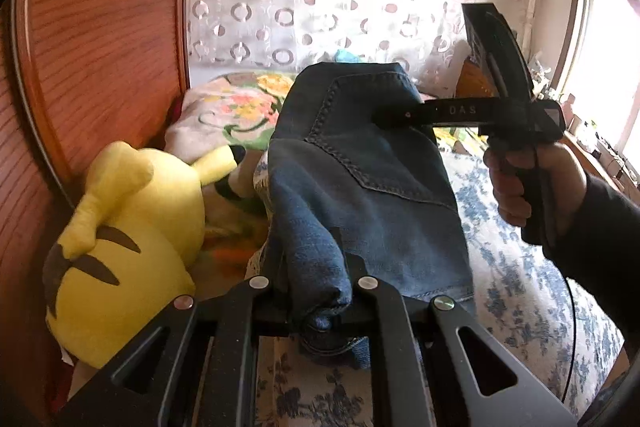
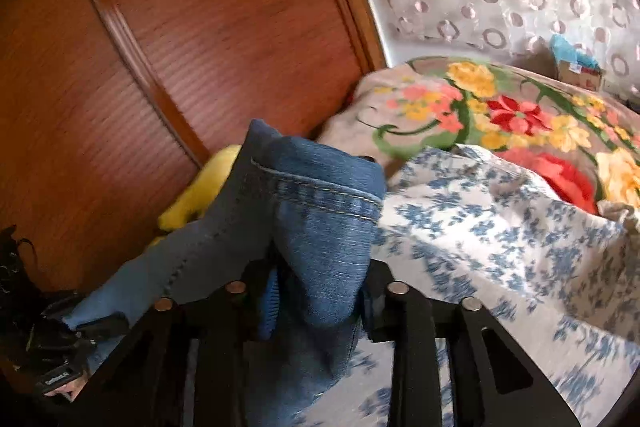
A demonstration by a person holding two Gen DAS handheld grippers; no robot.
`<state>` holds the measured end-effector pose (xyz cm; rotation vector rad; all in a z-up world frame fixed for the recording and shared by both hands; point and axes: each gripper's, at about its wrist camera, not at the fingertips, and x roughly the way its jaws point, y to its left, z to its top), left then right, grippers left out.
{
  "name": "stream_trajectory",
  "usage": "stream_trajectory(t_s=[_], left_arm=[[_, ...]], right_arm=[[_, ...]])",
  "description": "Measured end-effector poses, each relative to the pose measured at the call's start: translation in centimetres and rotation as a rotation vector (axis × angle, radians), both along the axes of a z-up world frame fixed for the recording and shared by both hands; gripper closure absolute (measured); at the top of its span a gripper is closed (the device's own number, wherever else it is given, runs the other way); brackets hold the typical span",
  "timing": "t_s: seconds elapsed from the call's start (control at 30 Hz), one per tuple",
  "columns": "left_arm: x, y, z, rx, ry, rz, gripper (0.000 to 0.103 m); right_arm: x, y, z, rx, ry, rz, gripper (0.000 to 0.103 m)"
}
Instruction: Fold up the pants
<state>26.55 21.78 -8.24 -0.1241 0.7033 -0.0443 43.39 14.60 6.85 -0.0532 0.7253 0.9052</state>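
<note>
Over bed (image 1: 520, 287), pants (image 1: 372, 187) stretched gripper-to-gripper

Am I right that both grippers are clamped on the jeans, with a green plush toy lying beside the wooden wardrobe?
Not quite: the plush toy is yellow, as the left wrist view shows. The rest holds: the left gripper and right gripper both clamp the jeans, and the toy lies beside the wooden wardrobe.

A home bedroom: floral blanket (image 2: 500, 107) on the bed, wooden wardrobe (image 1: 104, 39), plush toy (image 1: 132, 239).
</note>
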Motion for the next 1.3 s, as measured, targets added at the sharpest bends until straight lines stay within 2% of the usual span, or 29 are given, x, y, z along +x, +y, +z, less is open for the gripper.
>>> stream_trajectory(t_s=[0.07, 0.1, 0.17, 0.3, 0.43, 0.57, 0.7, 0.9, 1.03, 1.13, 1.3], left_arm=[[0.4, -0.1, -0.9, 0.001, 0.02, -0.007, 0.09], [0.5, -0.1, -1.3, 0.003, 0.028, -0.007, 0.09], [0.3, -0.2, -1.9, 0.003, 0.035, -0.002, 0.09], [0.3, -0.2, -2.4, -0.002, 0.041, 0.007, 0.09], [0.2, -0.2, -2.5, -0.012, 0.038, 0.007, 0.09], [-0.2, -0.5, -2.3, -0.004, 0.035, 0.012, 0.09], [-1.5, -0.7, -0.8, -0.023, 0.01, 0.018, 0.088], [-4.0, -2.3, 1.8, 0.029, -0.033, 0.035, 0.084], [-5.7, -3.2, 3.5, 0.045, -0.062, 0.038, 0.072], [-7.0, -4.0, 4.9, 0.043, -0.094, 0.028, 0.055], [-8.9, -6.3, 7.0, 0.053, -0.141, -0.008, 0.051]], right_arm=[[0.8, 0.6, -1.0, -0.074, -0.002, -0.032, 0.049], [1.0, 0.9, -1.5, -0.106, -0.004, -0.052, 0.045], [1.1, 0.6, -1.5, -0.105, -0.025, -0.074, 0.039], [0.7, -0.5, -0.4, -0.063, -0.069, -0.117, 0.039], [-0.6, 0.9, -0.7, -0.148, -0.145, -0.145, 0.039], [-1.0, 2.5, -2.3, -0.203, -0.144, -0.178, 0.039], [-1.9, 1.6, -2.1, -0.146, -0.104, -0.193, 0.039], [-7.0, -1.7, 0.3, -0.108, -0.151, -0.199, 0.039], [-11.2, -5.1, 1.6, -0.074, -0.168, -0.201, 0.039], [-14.3, -7.4, 2.3, -0.059, -0.195, -0.205, 0.039], [-18.5, -10.8, 3.2, -0.015, -0.228, -0.221, 0.039]])
